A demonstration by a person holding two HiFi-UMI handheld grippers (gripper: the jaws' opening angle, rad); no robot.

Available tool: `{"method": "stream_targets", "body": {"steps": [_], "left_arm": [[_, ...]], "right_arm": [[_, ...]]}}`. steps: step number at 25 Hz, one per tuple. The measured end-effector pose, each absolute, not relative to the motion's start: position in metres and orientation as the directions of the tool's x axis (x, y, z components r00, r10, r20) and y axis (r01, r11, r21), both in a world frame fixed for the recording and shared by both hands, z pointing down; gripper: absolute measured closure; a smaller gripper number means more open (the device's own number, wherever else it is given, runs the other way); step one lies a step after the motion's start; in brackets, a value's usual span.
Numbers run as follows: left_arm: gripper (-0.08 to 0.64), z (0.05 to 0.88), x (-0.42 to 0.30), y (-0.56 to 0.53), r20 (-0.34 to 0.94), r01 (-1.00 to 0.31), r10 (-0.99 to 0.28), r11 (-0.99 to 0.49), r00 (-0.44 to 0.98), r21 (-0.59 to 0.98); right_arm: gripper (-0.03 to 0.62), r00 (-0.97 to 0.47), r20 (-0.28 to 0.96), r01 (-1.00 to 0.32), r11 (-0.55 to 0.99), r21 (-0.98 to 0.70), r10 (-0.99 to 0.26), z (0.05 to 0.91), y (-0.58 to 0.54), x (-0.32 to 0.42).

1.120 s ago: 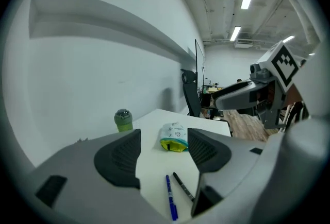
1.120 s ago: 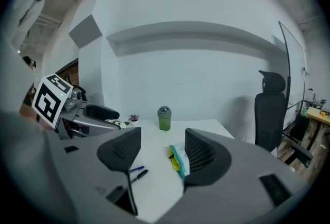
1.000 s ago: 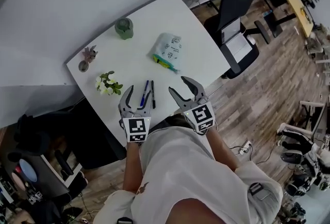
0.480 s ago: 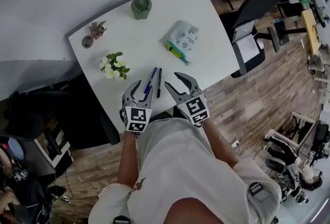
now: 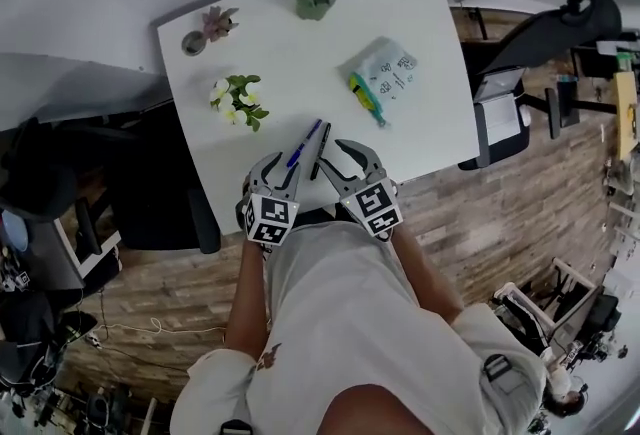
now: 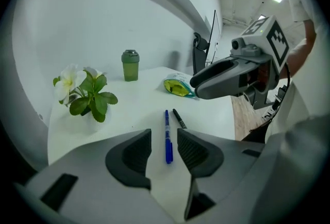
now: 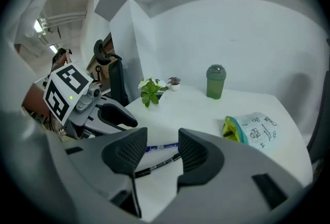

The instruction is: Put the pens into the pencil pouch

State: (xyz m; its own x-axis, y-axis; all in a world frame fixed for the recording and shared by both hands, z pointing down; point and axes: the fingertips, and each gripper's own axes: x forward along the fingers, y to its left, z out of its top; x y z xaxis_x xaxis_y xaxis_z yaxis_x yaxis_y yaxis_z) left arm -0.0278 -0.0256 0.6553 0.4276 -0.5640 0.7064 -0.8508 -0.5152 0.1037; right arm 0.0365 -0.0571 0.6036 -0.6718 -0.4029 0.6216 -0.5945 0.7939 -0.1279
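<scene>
white flat table [image 5: 270, 43]: pale printed fabric pouch [image 5: 388, 73] lies flat, its inside unseen.
well apart, left gripper [image 6: 164, 138] jaws, just closing, straddle slim blue pen [image 5: 305, 142], not touching; right gripper [image 7: 162, 148] likewise part-open over slim black pen [image 5: 320, 150].

Blue pen [image 5: 305, 141] beside black pen [image 5: 320, 151]; pouch [image 5: 387, 73] apart

Blue pen [image 6: 168, 138], black pen [image 6: 179, 118]

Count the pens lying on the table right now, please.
2. A blue pen and a black pen lie side by side near the table's edge closest to the person, the black one nearer the pencil pouch. More could be hidden inside the pouch.
</scene>
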Motion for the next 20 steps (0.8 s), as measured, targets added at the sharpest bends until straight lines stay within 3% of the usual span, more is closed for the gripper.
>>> {"method": "stream_targets", "body": {"steps": [10,20], "left_arm": [[0.447,0.690,-0.027,-0.016,0.764,-0.869,-0.523,-0.484,0.379,0.100],[0.487,0.715,-0.020,-0.011,0.800,-0.861,-0.463,-0.492,0.381,0.125]], "right_arm": [[0.411,-0.708,0.660,-0.470,0.865,-0.176,-0.251,0.635,-0.039,0.023],[0.416,-0.708,0.671,-0.449,0.874,-0.185,-0.222,0.642,-0.041,0.023]]}}
